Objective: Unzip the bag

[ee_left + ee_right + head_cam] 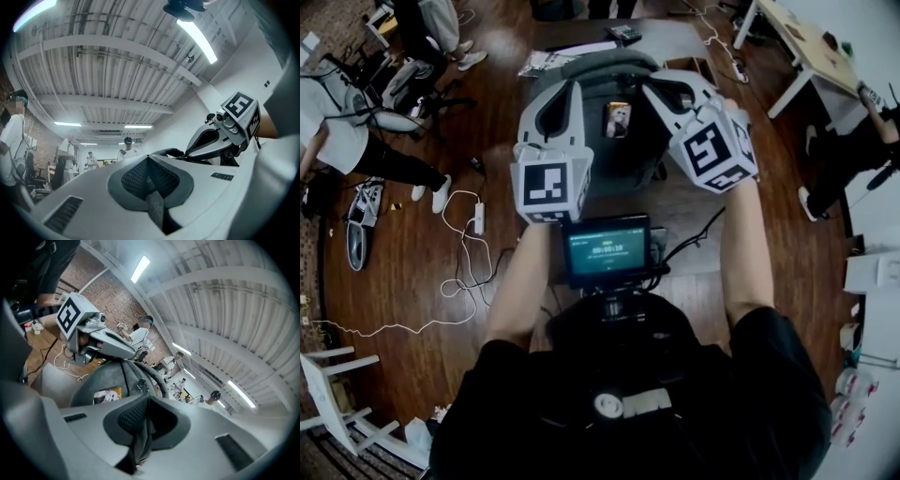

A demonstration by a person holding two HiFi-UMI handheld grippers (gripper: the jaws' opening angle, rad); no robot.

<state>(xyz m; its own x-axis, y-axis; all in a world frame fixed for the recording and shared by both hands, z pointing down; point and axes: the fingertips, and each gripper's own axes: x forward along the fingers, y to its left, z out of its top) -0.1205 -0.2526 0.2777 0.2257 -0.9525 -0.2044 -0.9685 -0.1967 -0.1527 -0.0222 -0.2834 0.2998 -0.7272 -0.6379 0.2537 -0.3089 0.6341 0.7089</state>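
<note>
Fingers (84, 187) pinching bag (101, 378) fabric, left gripper (149, 161), right gripper (149, 404)

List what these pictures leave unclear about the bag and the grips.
Head view: the left gripper and right gripper cover the bag's top, hiding its zipper.
Left gripper view: the left gripper is shut on a grey strip; pull or strap, cannot tell.
Right gripper view: the right gripper is shut on a dark strip, its lower end hidden by the jaws.

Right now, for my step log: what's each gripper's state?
Left gripper: closed on a grey strap.
Right gripper: closed on a dark fabric strip.
</note>
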